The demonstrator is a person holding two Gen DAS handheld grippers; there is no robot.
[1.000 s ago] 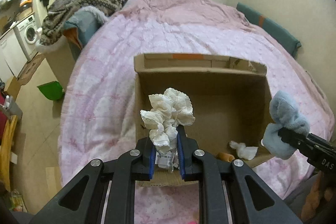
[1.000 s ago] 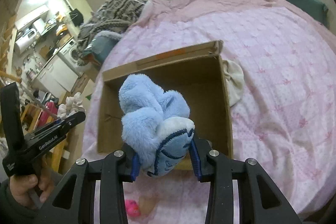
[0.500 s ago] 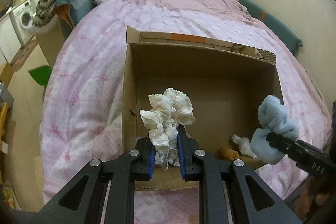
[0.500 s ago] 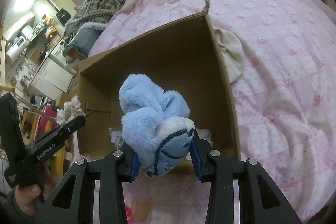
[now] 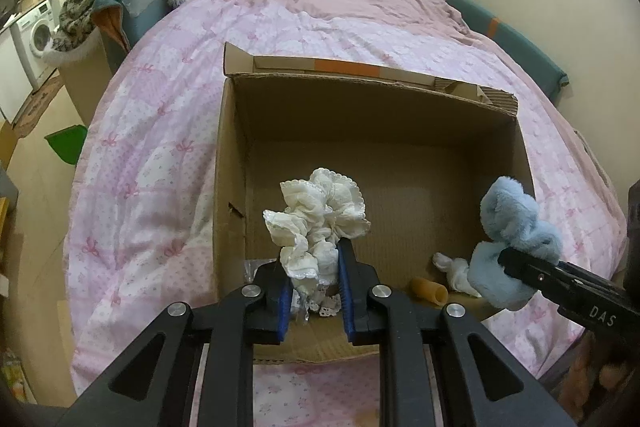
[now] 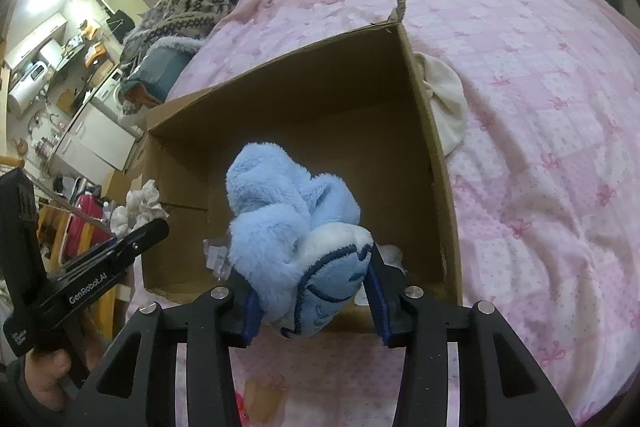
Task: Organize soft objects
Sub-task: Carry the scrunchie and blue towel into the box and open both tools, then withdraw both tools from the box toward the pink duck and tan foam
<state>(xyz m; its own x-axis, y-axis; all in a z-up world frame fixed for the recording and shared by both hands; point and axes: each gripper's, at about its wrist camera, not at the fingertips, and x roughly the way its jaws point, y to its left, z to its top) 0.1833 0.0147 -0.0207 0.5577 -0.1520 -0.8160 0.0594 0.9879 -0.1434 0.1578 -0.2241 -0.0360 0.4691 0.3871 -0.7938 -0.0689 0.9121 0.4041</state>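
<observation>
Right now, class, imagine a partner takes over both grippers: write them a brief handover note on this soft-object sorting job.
Left gripper: shut on the white lace cloth, held over the cardboard box.
Right gripper: shut on the blue plush toy, also above the box.
Done: a small white cloth and a tan piece already lie in the box.
Left: release both items inside; a cream cloth sits on the bed beside the box.

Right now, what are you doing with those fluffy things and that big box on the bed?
A person is tidying soft things into the cardboard box on the pink bed. The left gripper is clamped on a frilly white cloth, and the right gripper is clamped on a fluffy blue plush. Both are held over the box's near edge, not dropped in. A small white item and a tan piece already lie inside.
</observation>
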